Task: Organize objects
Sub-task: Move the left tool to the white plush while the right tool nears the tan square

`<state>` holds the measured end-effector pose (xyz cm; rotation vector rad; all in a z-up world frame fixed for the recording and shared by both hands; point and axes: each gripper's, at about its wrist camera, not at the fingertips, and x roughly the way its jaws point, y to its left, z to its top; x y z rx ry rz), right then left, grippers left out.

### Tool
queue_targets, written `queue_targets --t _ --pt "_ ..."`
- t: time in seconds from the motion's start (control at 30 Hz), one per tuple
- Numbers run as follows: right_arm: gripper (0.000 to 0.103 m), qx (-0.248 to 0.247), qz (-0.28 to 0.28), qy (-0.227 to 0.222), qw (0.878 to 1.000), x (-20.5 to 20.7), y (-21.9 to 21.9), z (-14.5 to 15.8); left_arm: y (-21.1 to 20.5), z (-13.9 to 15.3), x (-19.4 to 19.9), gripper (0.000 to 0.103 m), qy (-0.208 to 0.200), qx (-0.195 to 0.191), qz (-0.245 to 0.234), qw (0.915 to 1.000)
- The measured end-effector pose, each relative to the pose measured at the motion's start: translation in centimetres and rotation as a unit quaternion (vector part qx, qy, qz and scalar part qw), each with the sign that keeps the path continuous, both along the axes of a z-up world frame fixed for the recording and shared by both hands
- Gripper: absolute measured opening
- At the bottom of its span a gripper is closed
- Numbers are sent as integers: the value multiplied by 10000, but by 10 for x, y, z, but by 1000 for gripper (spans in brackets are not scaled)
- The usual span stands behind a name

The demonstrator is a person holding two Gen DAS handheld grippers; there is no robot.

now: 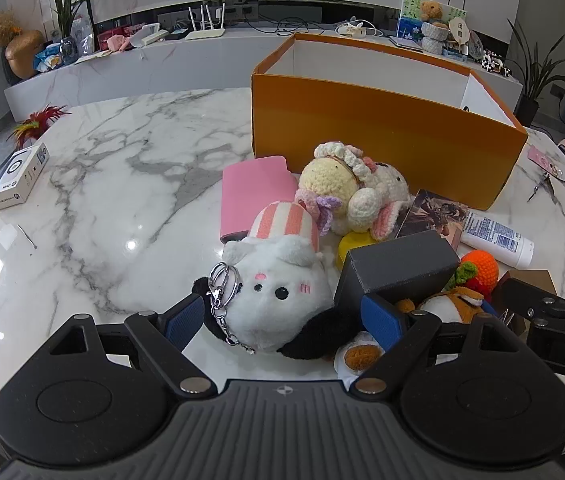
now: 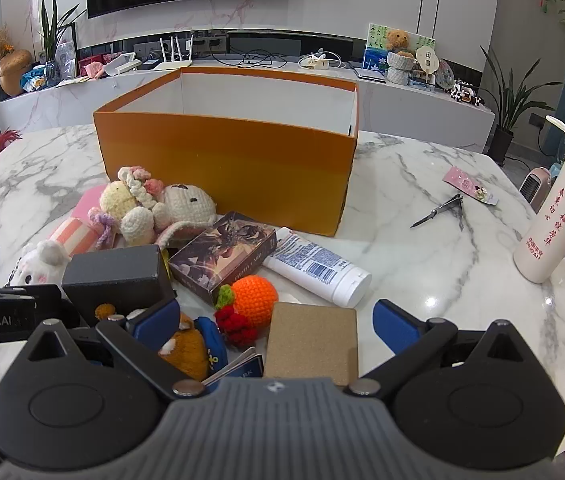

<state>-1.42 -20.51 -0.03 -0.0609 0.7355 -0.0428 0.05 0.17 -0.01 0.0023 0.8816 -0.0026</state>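
An open orange box stands on the marble table behind a pile of objects. My left gripper is open, its fingers on either side of a white plush cat with a keychain. A dark grey box, crocheted dolls, a pink pouch, a crocheted orange, a card box and a white tube lie in the pile. My right gripper is open above a cork block.
A white bottle stands at the right of the table. Small scissors and a pink card lie near it. A white carton sits at the left edge. A brown plush lies under my right gripper's left finger.
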Motion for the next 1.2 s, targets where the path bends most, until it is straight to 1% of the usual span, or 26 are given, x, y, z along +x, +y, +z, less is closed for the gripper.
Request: queue_targets --t 0.23,0.43,0.57,0.63,0.77,0.87,0.9,0.97,1.03,1.1,1.13,1.2 --pt "102 -3 7 0 10000 0 0 0 1 1 1 101 11 -29 15 10000" --pt "102 29 -17 -43 10000 -1 -3 2 9 5 1 101 -9 -146 -39 9999" --pt "102 76 -101 -96 9999 -2 -13 5 31 11 1 101 -116 -261 -221 9993" --pt "102 101 -165 -120 9997 -3 -20 7 45 11 0 101 -147 -219 -208 9994" --pt "102 119 -298 -157 9994 -5 -36 10 74 4 -1 101 -85 -129 -136 9998" --pt "102 148 -408 -115 9990 -5 -48 8 87 0 -2 101 -88 -127 -2 9999" --pt "102 169 -445 -98 9988 -5 -51 8 88 1 -1 101 -95 -175 15 9998" --pt "102 229 -501 -94 9984 -5 -57 8 86 4 1 101 -146 -391 -21 9991" --pt "102 265 -513 -101 9983 -5 -59 8 79 7 7 101 -205 -664 -150 9975" --pt "102 274 -503 -91 9983 -4 -60 7 68 8 19 101 -168 -798 -258 9963" --pt "102 276 -502 -84 9983 -3 -61 7 62 7 26 101 -128 -773 -325 9964" --pt "102 290 -514 -82 9982 -2 -63 7 51 0 37 101 -20 -545 -433 9976"
